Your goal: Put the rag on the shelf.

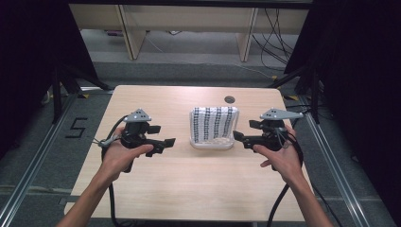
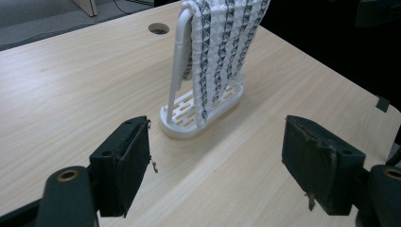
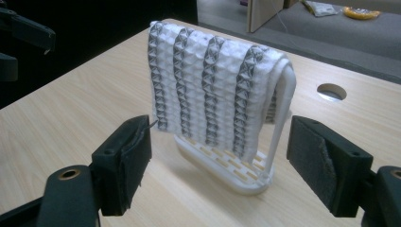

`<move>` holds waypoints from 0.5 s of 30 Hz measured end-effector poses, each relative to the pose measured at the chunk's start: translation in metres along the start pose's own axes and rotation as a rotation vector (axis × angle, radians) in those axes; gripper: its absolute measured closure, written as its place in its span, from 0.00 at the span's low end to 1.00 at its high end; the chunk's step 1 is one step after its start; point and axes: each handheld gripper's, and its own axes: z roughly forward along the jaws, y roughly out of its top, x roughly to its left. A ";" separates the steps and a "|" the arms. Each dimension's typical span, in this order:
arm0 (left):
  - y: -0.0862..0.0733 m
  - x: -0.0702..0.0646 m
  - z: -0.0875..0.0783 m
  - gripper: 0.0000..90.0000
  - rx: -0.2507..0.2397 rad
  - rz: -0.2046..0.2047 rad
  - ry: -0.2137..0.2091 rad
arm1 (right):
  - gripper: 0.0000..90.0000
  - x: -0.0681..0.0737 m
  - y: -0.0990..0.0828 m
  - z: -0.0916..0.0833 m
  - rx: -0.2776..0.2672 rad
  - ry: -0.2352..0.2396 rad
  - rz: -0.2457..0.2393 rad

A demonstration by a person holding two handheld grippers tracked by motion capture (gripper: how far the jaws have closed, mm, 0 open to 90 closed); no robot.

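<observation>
— Where does the job stand right now?

— At the approach. I hold my left tool and my right tool on either side of the towel, one to each flank, both apart from it. Nothing is gripped yet.

— And the towel itself?

— It hangs folded over the top bar of a small white rack, which stands upright on the wooden surface, a little past the middle, near the round cable hole. The cloth is white with dark woven stripes and drapes down both faces of the rack.

— How do your tools stand?

— Both spread wide with nothing between the pads. In the left gripper view the rack shows edge-on between my jaws, farther off; in the right gripper view the towel shows broadside.

— So what does the next move ask of you?

— I judge it calls for bringing each tool in to an upper corner of the cloth, pinching fabric only, not the bar, then lifting evenly so the light rack does not tip.
</observation>
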 end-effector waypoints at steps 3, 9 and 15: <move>-0.004 0.000 -0.001 0.26 0.001 0.004 0.001 | 0.27 0.000 -0.003 0.000 0.001 0.007 0.006; -0.016 -0.001 -0.003 0.26 0.000 0.001 -0.006 | 0.26 0.001 -0.013 0.000 0.016 -0.001 -0.012; -0.031 0.000 -0.004 0.26 -0.001 -0.008 -0.013 | 0.26 0.003 -0.022 0.001 0.033 0.019 0.000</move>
